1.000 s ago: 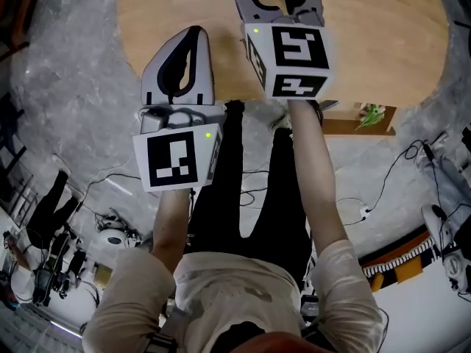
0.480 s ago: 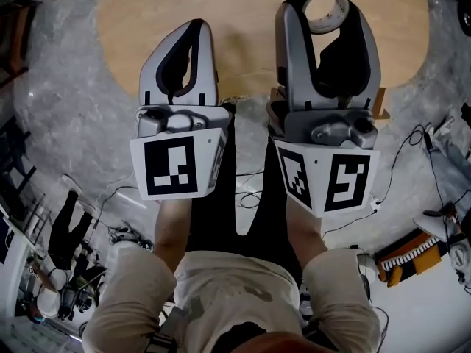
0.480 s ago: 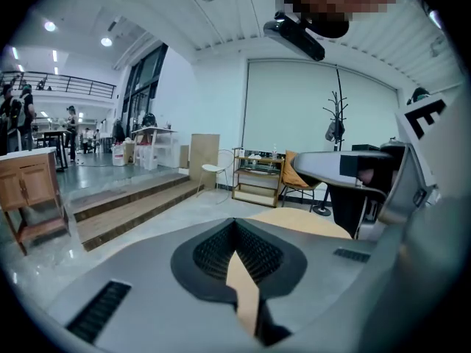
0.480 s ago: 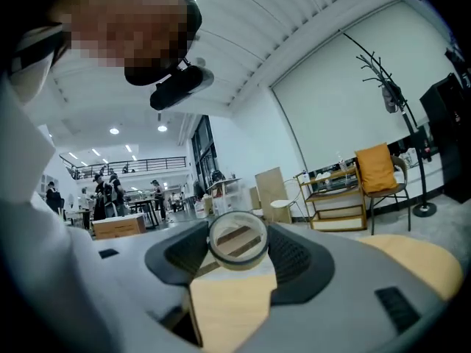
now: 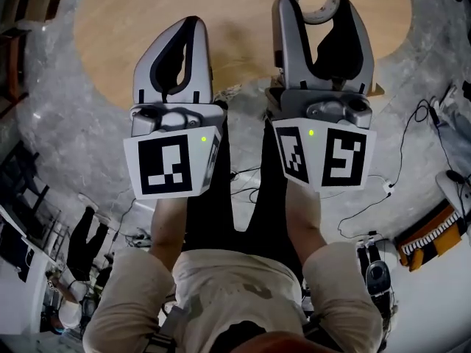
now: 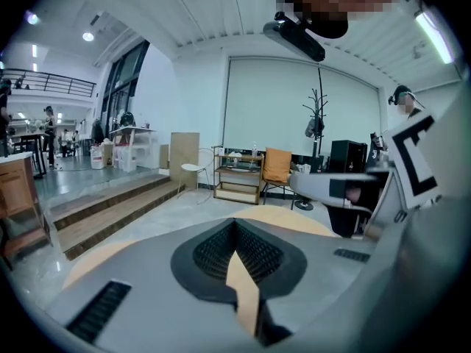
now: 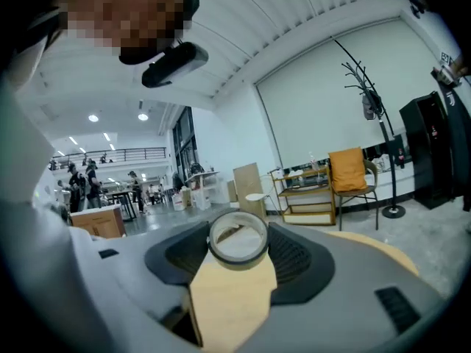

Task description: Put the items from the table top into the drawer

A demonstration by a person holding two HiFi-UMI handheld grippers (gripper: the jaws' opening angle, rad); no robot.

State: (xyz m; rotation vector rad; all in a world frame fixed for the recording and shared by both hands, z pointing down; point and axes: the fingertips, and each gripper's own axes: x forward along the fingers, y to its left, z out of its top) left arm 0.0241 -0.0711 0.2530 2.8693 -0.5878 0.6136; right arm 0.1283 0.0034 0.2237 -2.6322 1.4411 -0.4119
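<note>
We are in the carrying step. In the head view the round wooden counter [image 5: 243, 28] fills 12 o'clock. The right claw [image 5: 321, 6] is at 1 o'clock, lifted off the counter. It is clamped on a roll of tape [image 7: 237, 262], which stands up between its tips. The left claw [image 5: 193, 22] is at 11 o'clock. Its jaws are together and there is nothing in them.

Next, we think the tape has to go over the drawer and down into it. Only then should the right claw let go. We cannot see the drawer well. A small wooden corner [image 5: 377, 90] pokes out at 3 o'clock from the right claw. It may be the drawer, but we cannot tell. We will have to find it first.

The room is a big, bright hall. The floor [image 5: 59, 101] is grey stone, with thin cables [image 5: 403, 149] at 3 o'clock. In the left gripper view, wide steps [image 6: 110, 208] are at 9 o'clock. A low shelf [image 6: 237, 173] and an orange chair [image 6: 277, 165] are near the middle. The part of the counter that we can see has no other items on it.
</note>
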